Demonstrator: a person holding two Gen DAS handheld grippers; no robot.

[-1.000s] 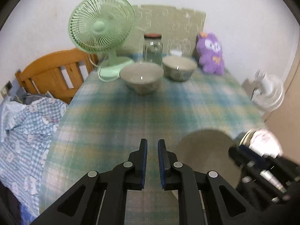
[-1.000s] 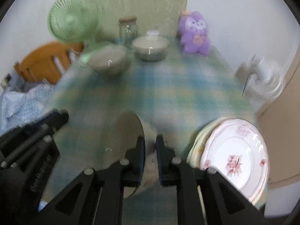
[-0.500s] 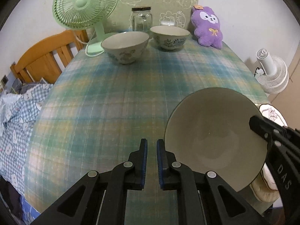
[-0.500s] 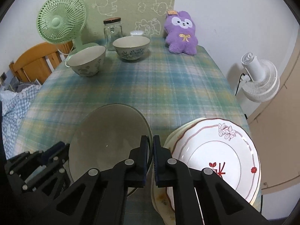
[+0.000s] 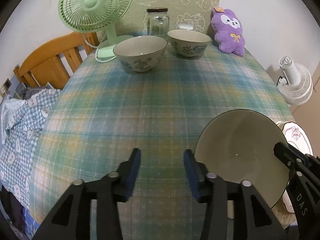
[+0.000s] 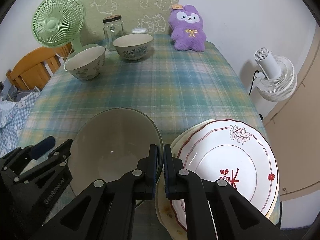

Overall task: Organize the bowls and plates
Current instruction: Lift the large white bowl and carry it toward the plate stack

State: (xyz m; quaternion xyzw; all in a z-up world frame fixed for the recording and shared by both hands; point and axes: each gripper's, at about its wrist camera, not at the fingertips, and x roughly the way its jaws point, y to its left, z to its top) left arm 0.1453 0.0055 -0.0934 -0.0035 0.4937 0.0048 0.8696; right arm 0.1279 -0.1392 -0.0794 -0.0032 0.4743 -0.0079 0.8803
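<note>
**A:** Grey bowl (image 6: 112, 150) right up front, near edge of the worktop (image 6: 170, 84), and the right hand-held gripper (image 6: 160, 170) is clenched on its rim: one finger inside the wall, one outside, right next to the stack of plates (image 6: 226, 160).

**B:** And the left hand-held gripper (image 5: 162, 170)?

**A:** Jaws have just been opening, and nothing sits between them. It's released, just beside the bowl's left edge.

**B:** How will that bowl handle?

**A:** Looks glazed, stiff and breakable, I'd judge: smooth wall, so a one-sided rim pinch could let it swing or slip. It seems tilted up on that pinch. A second hold on the opposite rim would steady it.

**B:** The plates?

**A:** Flowered plate on top, scalloped edges underneath, stacked unevenly and hanging close to the worktop's corner. Thin rims, likely chip-prone; best taken by the edge, one at a time.

**B:** Further back?

**A:** Two patterned bowls: the left patterned bowl (image 6: 86, 64) and the right patterned bowl (image 6: 133, 47), upright, near each other but apart. Deep walls, easy to pinch at the lip. Behind them a glass jar (image 6: 113, 30), a green fan (image 6: 58, 25) and a purple plush (image 6: 189, 30) by the wall.
</note>
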